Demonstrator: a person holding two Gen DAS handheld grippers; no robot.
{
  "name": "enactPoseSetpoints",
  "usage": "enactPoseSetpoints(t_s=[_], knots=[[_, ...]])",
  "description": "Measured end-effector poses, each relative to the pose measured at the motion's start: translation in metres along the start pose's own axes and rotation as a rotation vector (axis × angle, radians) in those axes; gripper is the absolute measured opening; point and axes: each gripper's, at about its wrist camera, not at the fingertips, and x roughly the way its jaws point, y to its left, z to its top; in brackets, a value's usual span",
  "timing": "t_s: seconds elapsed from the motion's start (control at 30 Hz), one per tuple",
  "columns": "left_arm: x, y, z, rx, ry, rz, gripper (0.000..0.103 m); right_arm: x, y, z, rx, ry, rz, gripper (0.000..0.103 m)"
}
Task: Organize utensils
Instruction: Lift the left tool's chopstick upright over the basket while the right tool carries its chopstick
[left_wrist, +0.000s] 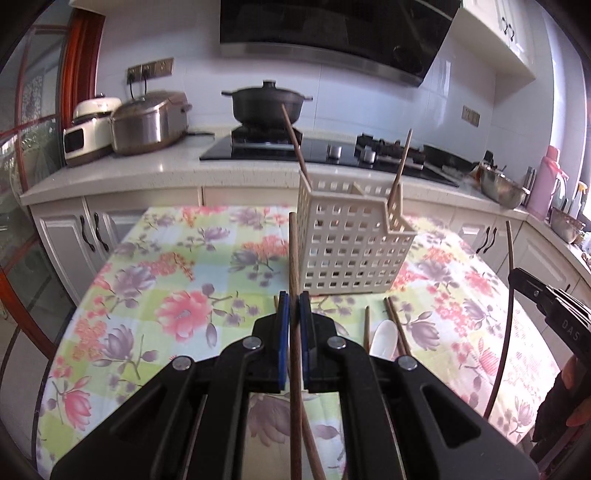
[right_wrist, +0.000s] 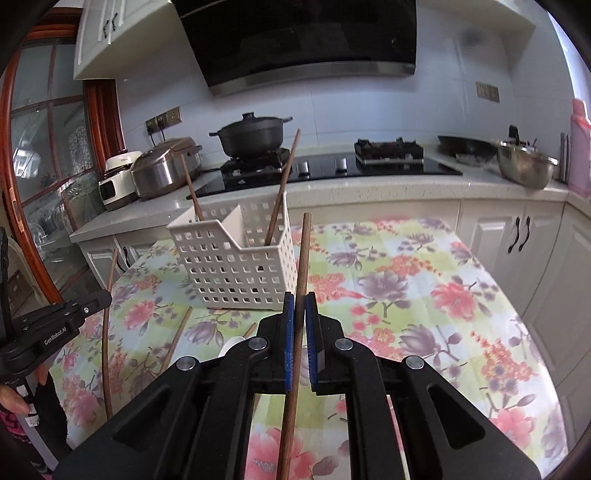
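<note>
A chopstick (left_wrist: 295, 280) is clamped in the left hand-held gripper (left_wrist: 294, 314), another chopstick (right_wrist: 301, 280) in the right hand-held gripper (right_wrist: 300, 314); both must be dropped into the basket (left_wrist: 351, 247) at twelve o'clock.

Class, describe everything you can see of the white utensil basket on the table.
The white utensil basket looks like plastic, its walls pierced by a grid of square holes. A solid divider splits it into compartments, and one side of the rim steps down lower. It stands upright on the floral tablecloth, in front of the kitchen counter. Two brown chopsticks lean inside it, one at each end. Neither gripper touches it.
</note>
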Motion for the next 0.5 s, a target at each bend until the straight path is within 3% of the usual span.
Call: enactPoseSetpoints(t_s=[0.27, 0.5], knots=[[-0.04, -0.005, 0.003, 0.021, -0.097, 0.011, 0.006, -0.033, 0.009, 0.004, -0.03, -0.065, 0.007, 0.008], [-0.057, -0.011, 0.003, 0.031, -0.135, 0.01, 0.006, -0.046, 0.012, 0.008, -0.037, -0.095, 0.005, 0.008]])
